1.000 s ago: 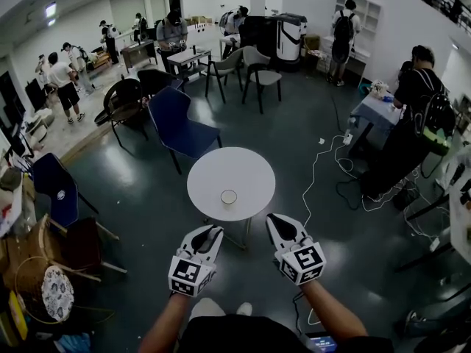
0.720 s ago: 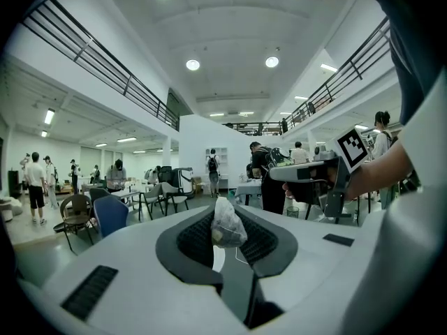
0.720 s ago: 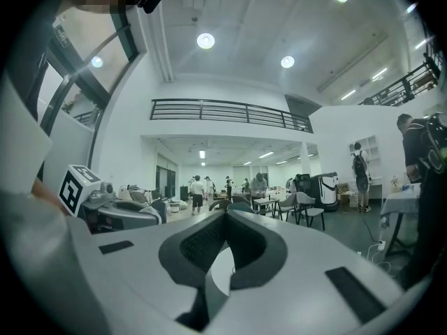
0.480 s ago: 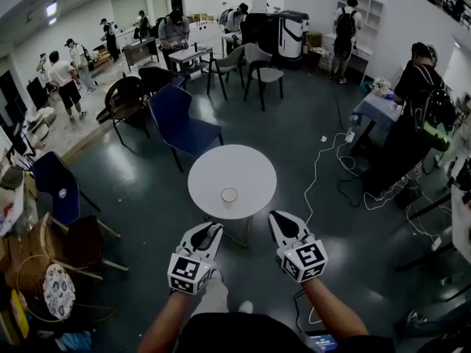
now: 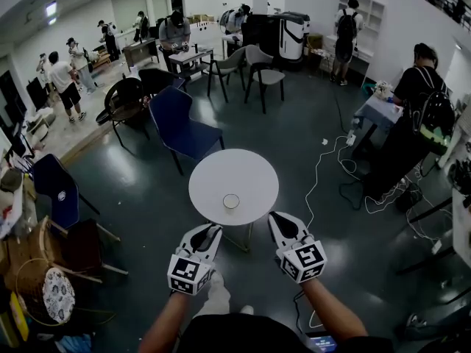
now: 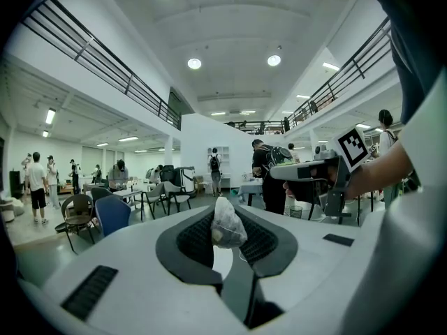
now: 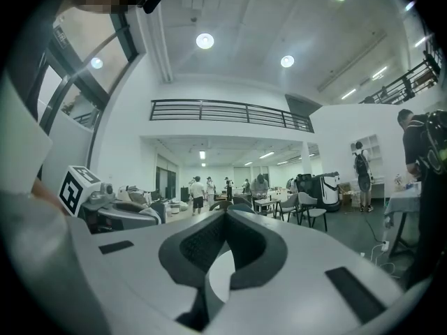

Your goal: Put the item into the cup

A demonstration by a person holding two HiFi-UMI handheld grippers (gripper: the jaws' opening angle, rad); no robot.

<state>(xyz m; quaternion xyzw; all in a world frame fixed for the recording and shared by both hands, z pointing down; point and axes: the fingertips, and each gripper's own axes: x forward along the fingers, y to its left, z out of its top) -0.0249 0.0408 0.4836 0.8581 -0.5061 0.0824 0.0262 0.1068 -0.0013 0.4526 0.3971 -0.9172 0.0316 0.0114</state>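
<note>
I hold left gripper (image 5: 211,232) and right gripper (image 5: 278,220) roughly level, side by side, nearer than the counter (image 5: 213,169). Left fingers clamp a possibly wrapped item (image 6: 226,225); right fingers closed, empty.

No words, numbers, brand names or signs can be read in any view. The only printed marks are black-and-white square markers (image 5: 303,259) on the left gripper (image 5: 213,231) and the right gripper (image 5: 278,220). They are coded patterns and spell nothing.
</note>
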